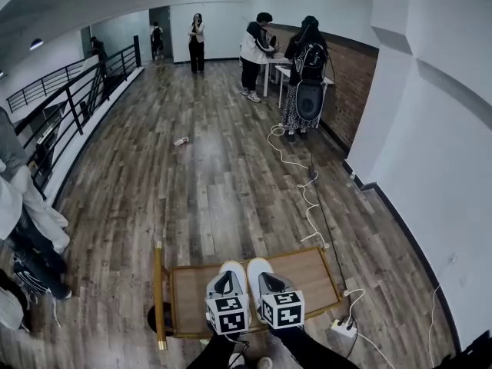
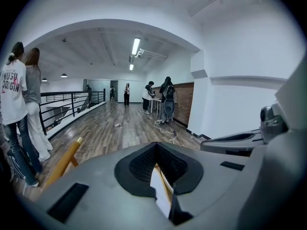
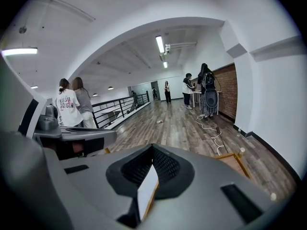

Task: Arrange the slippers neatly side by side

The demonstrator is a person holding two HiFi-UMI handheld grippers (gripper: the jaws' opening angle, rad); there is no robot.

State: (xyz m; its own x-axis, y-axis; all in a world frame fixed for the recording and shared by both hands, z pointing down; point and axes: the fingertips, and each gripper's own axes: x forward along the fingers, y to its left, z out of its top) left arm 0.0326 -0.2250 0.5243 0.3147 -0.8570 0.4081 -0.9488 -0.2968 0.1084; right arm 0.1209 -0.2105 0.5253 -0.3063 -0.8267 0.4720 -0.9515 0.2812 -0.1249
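Two white soft slippers (image 1: 233, 270) (image 1: 258, 267) with black openings. Two tongs (image 1: 228, 297) (image 1: 277, 294). One flat brown wooden bench (image 1: 309, 271). One white plug box (image 1: 342, 328) on the floor.

- Floor (image 1: 207, 183): wood planks, grey-brown, with a faint sheen.
- Table (image 1: 311, 271): matt wooden top. The frame (image 1: 157, 298) along its left edge is glossy gold-coloured metal.
- Left gripper (image 1: 231, 274) and right gripper (image 1: 260, 270): smooth matt grey plastic shells, each with a black recess of rough, mesh-like texture.
- Railing (image 1: 77, 106): black metal.
- Brick wall (image 1: 354, 75): rough.
- White wall (image 1: 438, 167): smooth, matt.
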